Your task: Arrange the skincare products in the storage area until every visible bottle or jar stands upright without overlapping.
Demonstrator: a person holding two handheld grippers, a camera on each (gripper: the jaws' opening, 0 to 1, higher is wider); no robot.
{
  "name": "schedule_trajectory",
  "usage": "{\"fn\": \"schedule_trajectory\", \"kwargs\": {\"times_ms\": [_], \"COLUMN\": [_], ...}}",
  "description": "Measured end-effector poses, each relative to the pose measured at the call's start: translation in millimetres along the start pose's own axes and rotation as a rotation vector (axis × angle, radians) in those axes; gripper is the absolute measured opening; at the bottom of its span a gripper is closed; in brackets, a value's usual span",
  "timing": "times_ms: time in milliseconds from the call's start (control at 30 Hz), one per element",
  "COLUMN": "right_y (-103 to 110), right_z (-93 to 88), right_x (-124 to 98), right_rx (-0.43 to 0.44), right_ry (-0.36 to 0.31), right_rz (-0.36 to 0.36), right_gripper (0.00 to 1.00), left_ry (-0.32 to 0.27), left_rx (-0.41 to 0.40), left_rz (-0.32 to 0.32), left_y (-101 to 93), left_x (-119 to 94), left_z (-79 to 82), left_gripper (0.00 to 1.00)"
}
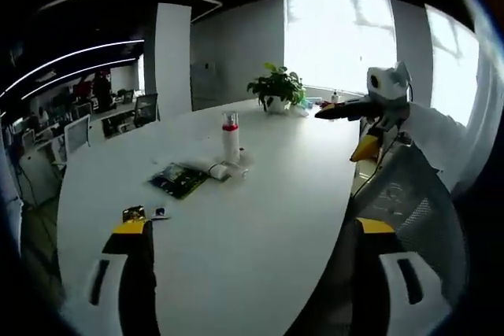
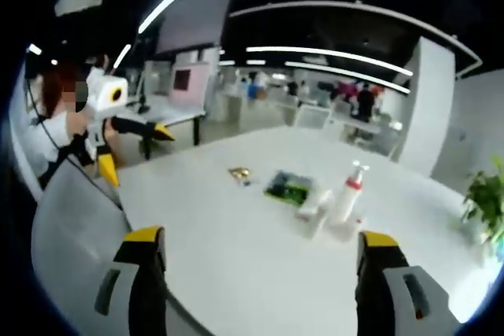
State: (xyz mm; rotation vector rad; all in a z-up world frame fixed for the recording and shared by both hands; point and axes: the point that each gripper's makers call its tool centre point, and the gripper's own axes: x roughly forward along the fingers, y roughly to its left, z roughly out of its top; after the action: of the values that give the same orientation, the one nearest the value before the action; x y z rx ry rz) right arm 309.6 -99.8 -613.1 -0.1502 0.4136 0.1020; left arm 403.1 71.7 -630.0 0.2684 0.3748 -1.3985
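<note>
A white table (image 1: 260,218) is seen. The bottle (image 1: 230,138) is white with a red band; the packet (image 1: 179,179) is dark green. Both grippers' jaws are black, tipped yellow. The plant (image 1: 277,85) is green.

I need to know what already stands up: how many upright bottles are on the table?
1: a white pump bottle with a red collar stands mid-table beside a lying white tube. Others may be too small to tell.

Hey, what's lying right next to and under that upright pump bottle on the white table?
A small white item lies at the pump bottle's base, a dark green packet beside it. Under the bottle, just white table; its footprint is covered, and the white item is too blurred to identify.
</note>
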Motion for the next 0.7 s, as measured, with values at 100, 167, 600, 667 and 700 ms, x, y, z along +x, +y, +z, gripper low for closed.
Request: {"fn": "schedule_trajectory", "kwargs": {"times_ms": [100, 167, 600, 667, 700], "right_y": [-0.7, -2.5, -22.4, -24.1, -23.9], "right_z": [-3.5, -3.8, -7.6, -8.8, -10.8], "right_x": [0.8, 1.6, 6.5, 7.5, 8.2], "right_rx": [-0.011, -0.011, -0.012, -0.014, -0.005], "right_ry": [0.017, 0.016, 0.036, 0.032, 0.038], "right_rz": [0.010, 0.011, 0.028, 0.037, 0.050], "right_gripper": [1.00, 1.00, 1.00, 1.00, 1.00], "left_ry": [0.016, 0.018, 0.011, -0.006, -0.020], "left_rx": [-0.005, -0.008, -0.036, -0.041, -0.055], "left_rz": [-0.004, -0.004, 0.047, 0.041, 0.047], "left_y": [-3.1, -4.5, -3.9, -4.0, -3.2], "left_x": [3.6, 5.2, 15.4, 16.9, 17.9], "left_z": [-3.1, -3.4, 6.6, 7.2, 8.6], "left_gripper": [1.00, 1.00, 1.00, 1.00, 1.00]}}
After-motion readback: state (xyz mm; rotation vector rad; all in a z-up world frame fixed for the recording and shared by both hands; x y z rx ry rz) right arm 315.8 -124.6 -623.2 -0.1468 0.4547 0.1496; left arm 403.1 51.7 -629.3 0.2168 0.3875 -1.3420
